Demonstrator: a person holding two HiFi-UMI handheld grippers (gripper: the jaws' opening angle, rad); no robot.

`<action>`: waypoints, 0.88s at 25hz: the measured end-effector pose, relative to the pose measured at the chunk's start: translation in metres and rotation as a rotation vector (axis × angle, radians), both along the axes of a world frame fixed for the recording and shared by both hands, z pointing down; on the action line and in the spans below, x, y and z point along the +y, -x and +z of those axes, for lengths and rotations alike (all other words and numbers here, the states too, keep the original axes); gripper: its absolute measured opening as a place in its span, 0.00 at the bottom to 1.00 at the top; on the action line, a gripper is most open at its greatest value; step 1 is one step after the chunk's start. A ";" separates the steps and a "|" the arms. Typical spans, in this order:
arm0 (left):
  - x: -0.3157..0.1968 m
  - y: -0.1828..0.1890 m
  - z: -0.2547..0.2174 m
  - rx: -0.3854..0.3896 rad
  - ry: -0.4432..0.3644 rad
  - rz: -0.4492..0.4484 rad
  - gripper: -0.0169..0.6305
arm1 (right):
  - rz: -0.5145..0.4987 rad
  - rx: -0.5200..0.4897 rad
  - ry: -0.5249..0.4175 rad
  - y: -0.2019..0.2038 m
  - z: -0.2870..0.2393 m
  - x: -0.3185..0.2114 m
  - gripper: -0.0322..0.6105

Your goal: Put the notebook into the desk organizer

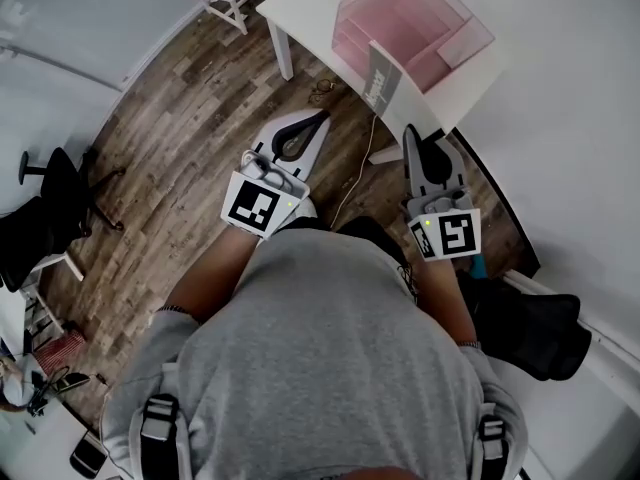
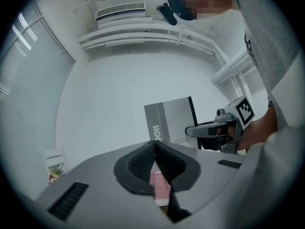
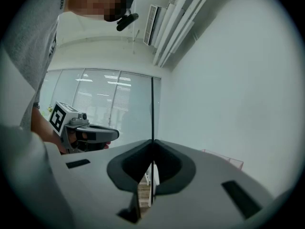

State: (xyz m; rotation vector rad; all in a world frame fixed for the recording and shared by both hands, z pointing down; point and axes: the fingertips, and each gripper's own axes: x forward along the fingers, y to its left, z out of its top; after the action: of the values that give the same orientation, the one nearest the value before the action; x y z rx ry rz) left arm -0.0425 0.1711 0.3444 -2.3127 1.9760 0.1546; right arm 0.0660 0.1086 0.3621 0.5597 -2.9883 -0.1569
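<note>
R tool [image 1: 411,133] is clamped shut on the notebook [image 1: 383,76], pinching it near a lower corner. In the right gripper view the notebook [image 3: 152,109] shows edge-on, a thin dark line running up from betw. the closed jaws. The notebook is upright and in the air at the near edge of the bench [image 1: 300,3], just short of the pink organizer [image 1: 400,18] and not in it. Can't tell if its top edge touches the organizer's near wall.

L tool [image 1: 322,118] is empty, jaws together at the tips, about level w/ R tool and apart from the notebook on its left. In the left gripper view the notebook's cover [image 2: 174,120] faces the camera, w/ R tool [image 2: 188,131] on its right edge.

The organizer sits toward the bench's right end, open side up. The wood floor [image 1: 200,118] betw. person and bench is open except for a thin cable [image 1: 355,183]. A white wall [image 1: 560,118] runs close on R tool's side.
</note>
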 end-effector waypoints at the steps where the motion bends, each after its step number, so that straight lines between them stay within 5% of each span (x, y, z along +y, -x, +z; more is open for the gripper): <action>1: -0.002 0.005 0.000 0.000 0.000 0.002 0.06 | 0.004 0.001 0.002 0.004 0.000 -0.002 0.07; 13: -0.005 0.011 0.007 -0.019 -0.001 -0.011 0.06 | 0.001 -0.025 0.002 0.008 0.008 -0.010 0.07; 22: -0.063 0.056 0.001 -0.034 0.004 -0.034 0.06 | -0.029 -0.051 -0.005 0.058 -0.003 -0.071 0.07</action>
State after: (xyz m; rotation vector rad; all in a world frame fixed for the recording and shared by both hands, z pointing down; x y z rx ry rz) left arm -0.0983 0.1083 0.3449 -2.2669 2.0002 0.1090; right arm 0.0078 0.0375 0.3596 0.5291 -3.0475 -0.1545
